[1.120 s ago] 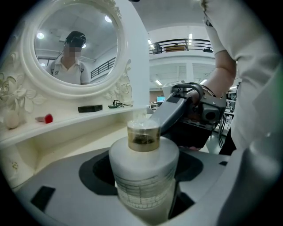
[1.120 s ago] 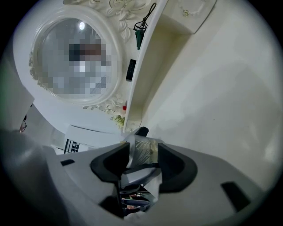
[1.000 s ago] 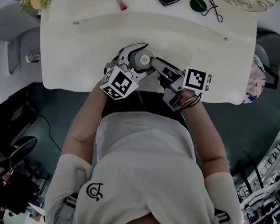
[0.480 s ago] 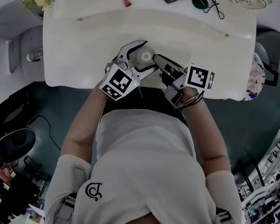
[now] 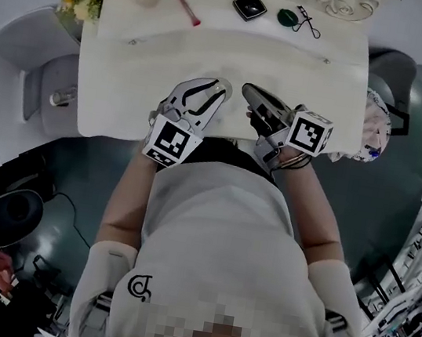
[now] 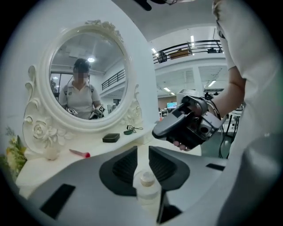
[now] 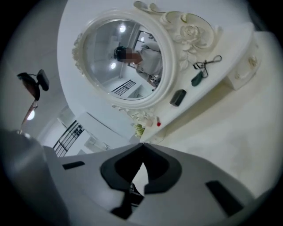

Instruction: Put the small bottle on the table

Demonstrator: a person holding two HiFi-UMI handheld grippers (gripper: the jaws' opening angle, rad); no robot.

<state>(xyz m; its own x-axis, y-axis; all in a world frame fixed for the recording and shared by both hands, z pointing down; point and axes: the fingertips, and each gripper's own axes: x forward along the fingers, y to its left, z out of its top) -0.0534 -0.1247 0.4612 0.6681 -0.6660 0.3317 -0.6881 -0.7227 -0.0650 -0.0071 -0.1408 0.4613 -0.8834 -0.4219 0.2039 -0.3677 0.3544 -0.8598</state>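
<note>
A small clear bottle (image 6: 146, 187) with a pale cap stands between the jaws of my left gripper (image 6: 142, 161). Those jaws are closing, and the pads press its sides. In the head view the left gripper (image 5: 218, 88) reaches over the near part of the white dressing table (image 5: 131, 72), and the bottle is barely visible at its tips. My right gripper (image 5: 246, 89) is just to the right of it, apart from the bottle, shut with nothing between its fingers. The right gripper (image 6: 188, 123) also shows in the left gripper view, and its jaws (image 7: 141, 148) meet in its own view.
An oval mirror (image 6: 84, 79) in a carved white frame stands at the table's back. Along the back shelf lie a red-tipped stick (image 5: 187, 9), a black compact (image 5: 249, 6), a green item (image 5: 287, 16) and an eyelash curler (image 5: 308, 22). Flowers (image 5: 82, 2) sit at the back left corner.
The right gripper has drawn back to the right, away from the bottle, and shut. The left jaws, wide open before, have closed in on the bottle.
</note>
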